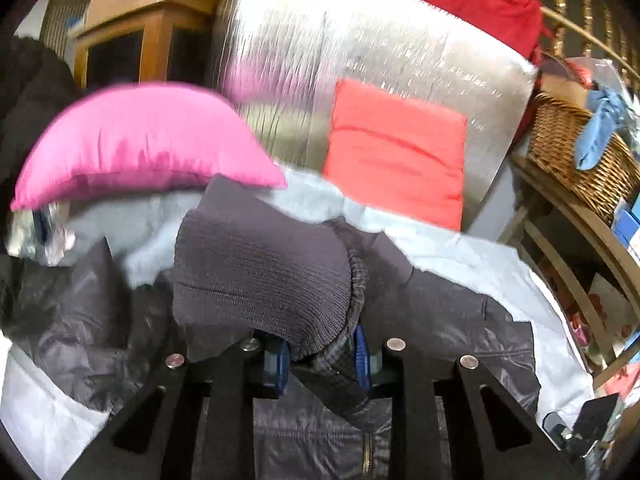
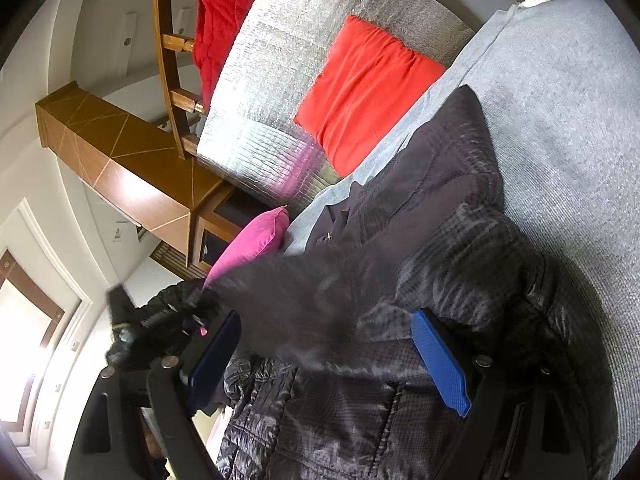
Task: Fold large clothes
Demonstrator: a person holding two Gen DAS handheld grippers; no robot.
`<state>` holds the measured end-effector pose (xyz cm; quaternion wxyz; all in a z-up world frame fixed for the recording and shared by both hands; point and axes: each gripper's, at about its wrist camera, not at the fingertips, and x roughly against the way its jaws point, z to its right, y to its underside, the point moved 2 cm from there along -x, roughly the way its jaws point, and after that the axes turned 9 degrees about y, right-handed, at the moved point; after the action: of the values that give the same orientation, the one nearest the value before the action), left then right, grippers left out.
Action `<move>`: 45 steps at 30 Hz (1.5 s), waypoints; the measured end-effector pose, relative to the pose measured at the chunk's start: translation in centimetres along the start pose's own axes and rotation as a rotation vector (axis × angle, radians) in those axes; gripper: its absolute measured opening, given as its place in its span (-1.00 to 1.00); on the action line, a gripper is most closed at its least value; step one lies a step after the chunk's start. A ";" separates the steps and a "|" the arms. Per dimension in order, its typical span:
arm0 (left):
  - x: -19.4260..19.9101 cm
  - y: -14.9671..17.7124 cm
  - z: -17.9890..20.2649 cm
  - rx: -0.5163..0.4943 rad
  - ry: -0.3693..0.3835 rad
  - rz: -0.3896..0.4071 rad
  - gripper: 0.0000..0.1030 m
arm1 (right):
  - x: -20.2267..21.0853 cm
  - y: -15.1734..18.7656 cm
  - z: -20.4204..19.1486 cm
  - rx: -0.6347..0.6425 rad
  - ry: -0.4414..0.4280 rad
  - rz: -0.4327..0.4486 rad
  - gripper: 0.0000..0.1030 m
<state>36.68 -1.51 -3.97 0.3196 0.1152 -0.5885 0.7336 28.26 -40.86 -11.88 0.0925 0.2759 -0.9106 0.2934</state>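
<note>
Dark ribbed cuff point(image 1: 260, 268) sits pinched in the left gripper point(image 1: 322, 354); the right gripper point(image 2: 324, 356) stands spread over the jacket point(image 2: 440, 240).

The jacket point(image 2: 460, 240) is glossy quilted cloth with a matt ribbed knit cuff point(image 1: 260, 280). The basket point(image 1: 576, 156) is rough woven wicker. The gripper pads point(image 2: 440, 364) are textured blue plastic.

Both pictures are round and bent at the edges, with black corners. Daylight pours in from a window point(image 2: 24, 320), which glows too white to see through. The silver sheet point(image 1: 360, 60) shines and looks smeared. The dark jacket point(image 2: 360, 300) is blurry in the middle.
</note>
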 end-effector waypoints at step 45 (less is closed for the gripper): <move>-3.6 10.8 -7.9 0.218 -0.045 -0.102 -0.38 | 0.0 -6.9 2.6 0.239 0.441 -0.337 0.43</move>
<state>34.61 3.60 -16.69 0.3289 0.1954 -0.5057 0.7733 32.11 -47.05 -10.61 0.3022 0.3617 -0.7690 0.4317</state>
